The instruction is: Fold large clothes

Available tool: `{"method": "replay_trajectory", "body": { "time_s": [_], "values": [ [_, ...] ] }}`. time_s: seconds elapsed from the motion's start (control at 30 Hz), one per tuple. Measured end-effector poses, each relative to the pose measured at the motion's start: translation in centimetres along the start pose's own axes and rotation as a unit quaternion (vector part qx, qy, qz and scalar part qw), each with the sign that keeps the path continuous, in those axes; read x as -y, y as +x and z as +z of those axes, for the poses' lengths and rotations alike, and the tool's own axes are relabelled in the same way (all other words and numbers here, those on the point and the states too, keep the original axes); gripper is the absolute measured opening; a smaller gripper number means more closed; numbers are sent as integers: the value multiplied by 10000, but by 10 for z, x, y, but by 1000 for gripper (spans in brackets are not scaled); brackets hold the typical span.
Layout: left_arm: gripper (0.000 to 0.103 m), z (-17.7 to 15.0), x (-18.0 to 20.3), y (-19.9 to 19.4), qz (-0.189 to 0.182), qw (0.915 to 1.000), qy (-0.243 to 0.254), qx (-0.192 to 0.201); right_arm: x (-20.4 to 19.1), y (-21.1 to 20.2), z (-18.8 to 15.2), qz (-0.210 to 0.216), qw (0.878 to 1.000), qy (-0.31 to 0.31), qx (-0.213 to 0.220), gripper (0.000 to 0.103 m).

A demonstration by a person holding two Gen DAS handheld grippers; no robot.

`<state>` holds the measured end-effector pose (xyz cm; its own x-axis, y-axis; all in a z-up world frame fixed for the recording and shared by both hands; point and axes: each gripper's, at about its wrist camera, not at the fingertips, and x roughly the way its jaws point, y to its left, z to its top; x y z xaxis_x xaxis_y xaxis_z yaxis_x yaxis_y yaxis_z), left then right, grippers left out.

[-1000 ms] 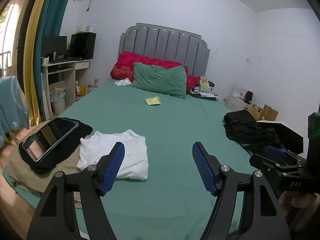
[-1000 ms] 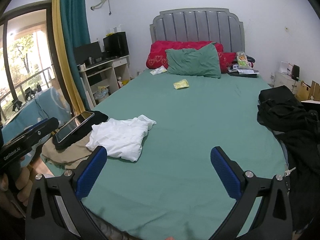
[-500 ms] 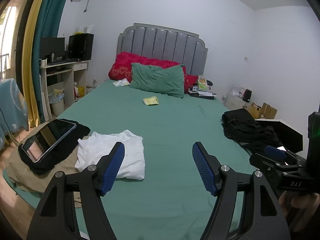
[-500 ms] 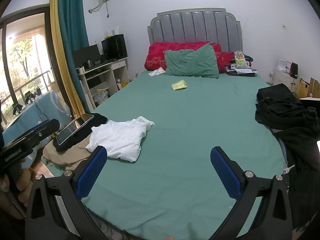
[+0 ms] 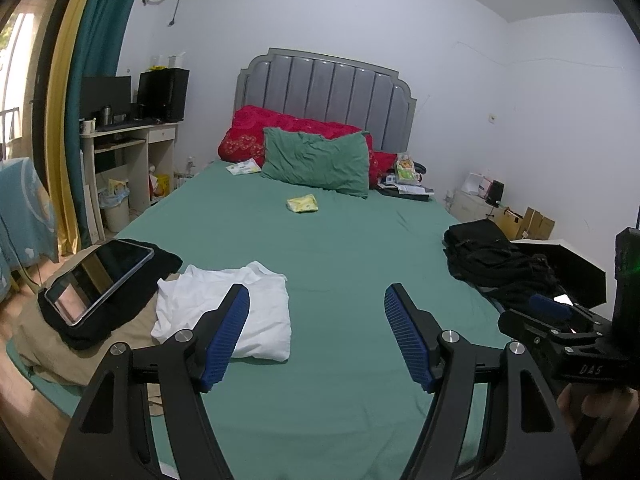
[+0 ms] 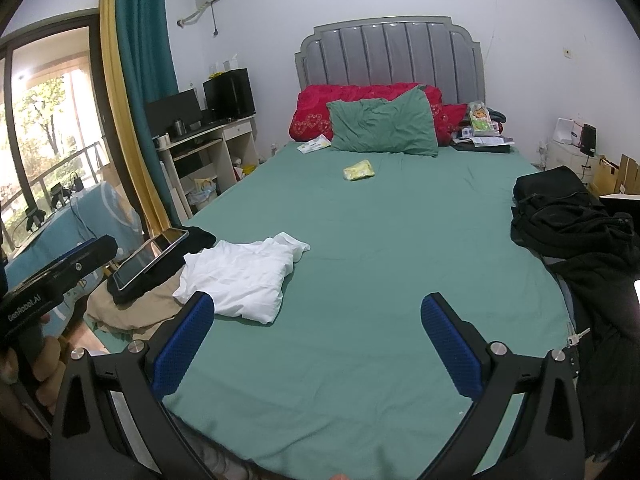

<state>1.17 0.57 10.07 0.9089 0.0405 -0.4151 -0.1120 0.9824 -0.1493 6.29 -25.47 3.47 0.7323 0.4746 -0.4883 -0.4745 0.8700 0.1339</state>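
In the left wrist view, the left hand-held gripper (image 5: pixel 316 336) hangs above the near end of the bed (image 5: pixel 344 248) with its blue pads spread wide and nothing between them, so it is released. Just ahead of its left finger lies the white garment (image 5: pixel 232 308), roughly folded into a flat bundle, its long axis running away from the gripper toward the headboard (image 5: pixel 326 96), with the rumpled end at the far side. Left of that garment a tablet (image 5: pixel 98 276) rests tilted on a black cloth (image 5: pixel 132 300) over a tan cloth (image 5: pixel 44 340). Well ahead and to the right sits a heap of black clothes (image 5: pixel 492 264). The right hand-held gripper (image 5: pixel 560 316) shows at the right edge, held by a hand (image 5: pixel 600 412); its jaws are not readable here. In the right wrist view, the right hand-held gripper (image 6: pixel 316 344) is likewise released, pads wide apart over bare green sheet. The white garment (image 6: pixel 244 276) lies ahead and left of its left finger, long axis slanting from near left to far right, a loose flap pointing toward the green pillow (image 6: pixel 382 126). The black clothes (image 6: pixel 572 232) pile along the right edge of the bed, beside the right finger and beyond.
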Motion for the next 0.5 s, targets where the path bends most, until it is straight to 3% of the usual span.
{"method": "replay_trajectory", "body": {
  "time_s": [0.5],
  "values": [
    [74, 1, 2, -6, 64, 10000, -56, 19, -7, -1, -3, 4, 10000, 34, -51, 102]
  ]
}}
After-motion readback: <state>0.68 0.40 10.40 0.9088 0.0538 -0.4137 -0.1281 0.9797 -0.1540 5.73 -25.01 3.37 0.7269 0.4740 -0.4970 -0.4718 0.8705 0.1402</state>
